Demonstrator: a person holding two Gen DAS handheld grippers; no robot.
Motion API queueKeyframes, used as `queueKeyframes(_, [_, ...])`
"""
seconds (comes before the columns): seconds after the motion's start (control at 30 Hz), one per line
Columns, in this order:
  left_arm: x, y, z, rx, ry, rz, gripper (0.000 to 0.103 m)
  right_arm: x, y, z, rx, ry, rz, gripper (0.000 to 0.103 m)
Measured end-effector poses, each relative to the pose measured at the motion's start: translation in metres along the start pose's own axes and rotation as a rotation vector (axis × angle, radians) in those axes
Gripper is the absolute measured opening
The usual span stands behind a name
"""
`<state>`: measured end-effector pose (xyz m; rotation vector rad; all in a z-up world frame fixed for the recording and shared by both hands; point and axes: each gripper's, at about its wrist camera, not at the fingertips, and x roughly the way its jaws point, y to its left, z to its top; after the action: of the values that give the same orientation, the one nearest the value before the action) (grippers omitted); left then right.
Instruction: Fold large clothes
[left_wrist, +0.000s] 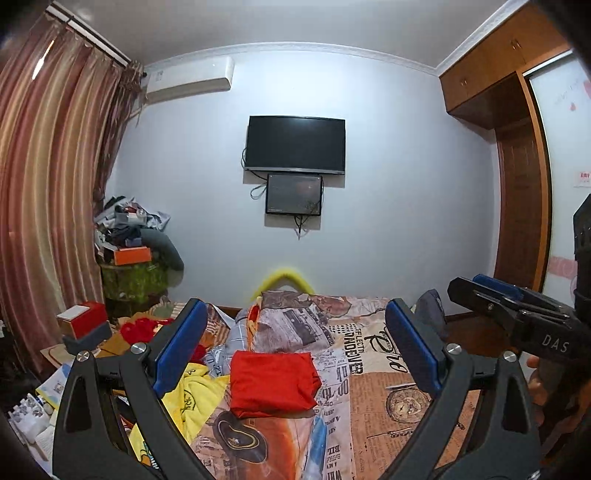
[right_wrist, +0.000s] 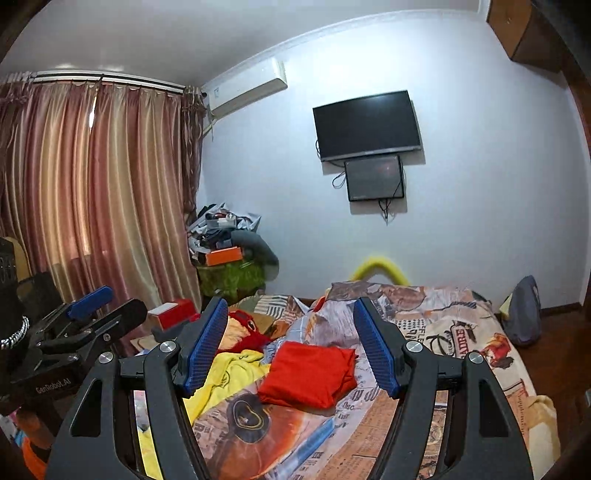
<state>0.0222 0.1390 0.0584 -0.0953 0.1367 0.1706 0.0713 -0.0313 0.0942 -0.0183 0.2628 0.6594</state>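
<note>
Where the bedspread shows a newspaper print, a red garment (left_wrist: 273, 384) lies folded into a thick, roughly square bundle, in the lower middle of both views. Just to its left a yellow garment (left_wrist: 192, 395) sprawls unfolded and crumpled, running down toward the lower left of the frame. Both lie on the bed (left_wrist: 384, 406), whose cover carries a pocket-watch motif and large lettering.

Neither tool touches any cloth. The left gripper (left_wrist: 295, 354) stands wide open with nothing between its blue pads — the red bundle only shows through the gap beyond them. The right gripper (right_wrist: 291, 354) is likewise spread apart and empty.

Further out, a red box (left_wrist: 86, 317) sits at centre left, a black television (left_wrist: 295, 144) hangs on the pale far wall, and striped curtains (left_wrist: 48, 184) fill the left edge.
</note>
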Motion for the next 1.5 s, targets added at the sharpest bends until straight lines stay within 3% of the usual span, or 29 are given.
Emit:
queueKeyframes(0.03, [-0.003, -0.002, -0.002, -0.002, -0.002, 0.005, 0.101, -0.001, 0.001, 0.000, -0.001, -0.001, -0.002, 0.080])
queueKeyframes(0.27, [-0.005, -0.005, -0.010, -0.011, 0.008, 0.025, 0.102, -0.004, 0.007, -0.002, -0.043, -0.030, -0.097, 0.102])
queueKeyframes(1.5, [0.006, -0.003, -0.020, -0.023, 0.065, 0.051, 0.102, -0.008, 0.001, -0.013, -0.021, 0.041, -0.100, 0.103])
